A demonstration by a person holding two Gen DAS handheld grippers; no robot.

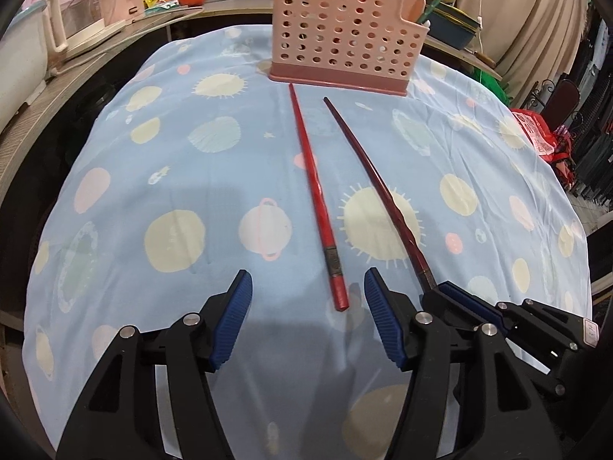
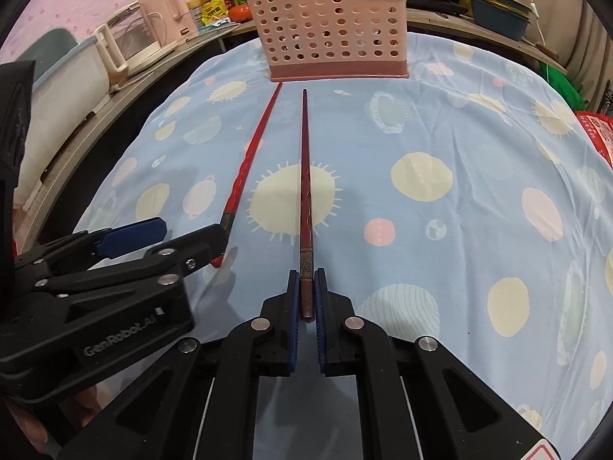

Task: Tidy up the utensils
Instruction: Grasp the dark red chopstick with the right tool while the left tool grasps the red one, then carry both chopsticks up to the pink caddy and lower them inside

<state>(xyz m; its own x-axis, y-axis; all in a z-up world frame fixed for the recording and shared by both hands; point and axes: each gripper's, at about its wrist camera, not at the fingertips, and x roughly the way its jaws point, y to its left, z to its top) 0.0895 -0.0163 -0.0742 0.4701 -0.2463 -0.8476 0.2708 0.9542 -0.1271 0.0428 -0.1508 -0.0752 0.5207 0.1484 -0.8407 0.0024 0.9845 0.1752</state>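
- right gripper [image 2: 306, 291]: blue ribbed pads pinched on the butt end of the dark red chopstick [image 2: 305, 176]; black frame, silver pivot pins.
- dark red chopstick: deep maroon, long taper to a fine tip, faint wavy carving on the lower shaft, dull metallic patterned band just ahead of the pads. Runs straight away from the jaws over the sun print, tip near the pink base of the holder [image 2: 329, 27], not touching. Whether it is lifted or lying flat I cannot tell.
- left gripper [image 1: 308, 287]: jaws spread, nothing pinched. Butt of the bright red chopstick [image 1: 318, 199] sits between the pads, nearer the right one, clear of both.
- bright red chopstick: glossy red, slight twist in the lower shaft, same metallic band near the butt, red end cap. Lies on the cloth, tip almost at the holder base.
- the two sticks lie side by side, apart, butts toward the grippers.
- holder: pale pink perforated plastic, darker pink base, stepped top edge, upright at the far side of the tablecloth [image 1: 172, 145].
- tablecloth: light blue, suns and planets in cream and pink.
- writing: "GenRobot.AI" embossed on the left gripper's body in the right wrist view. Yellow packet on the back counter has print, too small to read.
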